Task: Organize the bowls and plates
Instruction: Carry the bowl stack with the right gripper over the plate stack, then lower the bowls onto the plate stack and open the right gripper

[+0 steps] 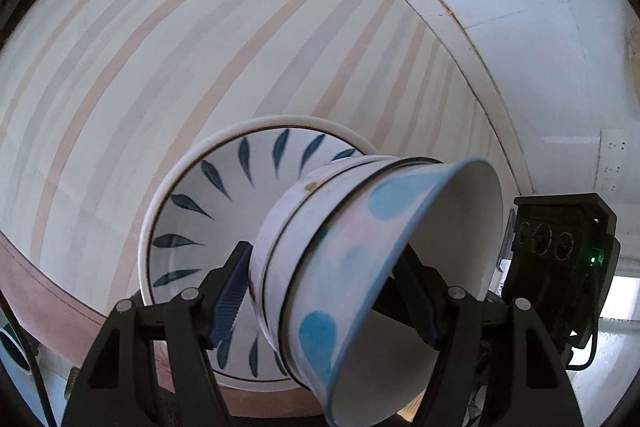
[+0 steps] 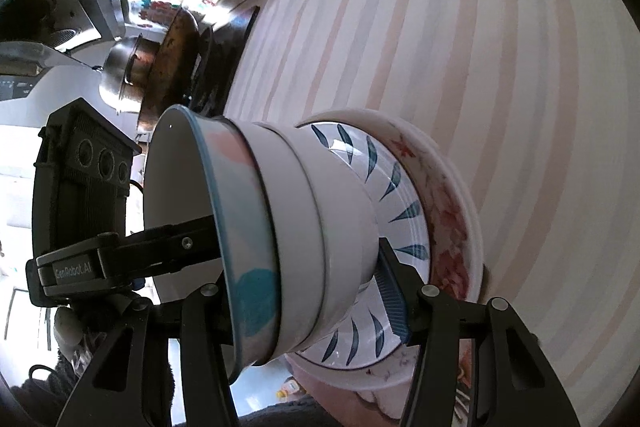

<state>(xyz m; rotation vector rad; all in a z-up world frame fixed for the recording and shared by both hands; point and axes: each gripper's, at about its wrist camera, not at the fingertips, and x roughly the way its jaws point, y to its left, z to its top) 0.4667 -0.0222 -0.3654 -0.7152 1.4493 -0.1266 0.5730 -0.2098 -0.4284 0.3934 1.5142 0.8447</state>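
Both tongs, left point(image 1: 332, 291) & right point(image 2: 304, 291), part open, clamp one bowl stack point(image 1: 360, 247) between them; stack axis lies crosswise, base toward leaf-pattern plate point(image 1: 208, 195).

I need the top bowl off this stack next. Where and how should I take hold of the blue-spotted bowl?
Probably pinch the blue-spotted bowl at its flared rim, one finger inside, one outside, coming from above. It nests in the white bowls, so only its rim stands clear.
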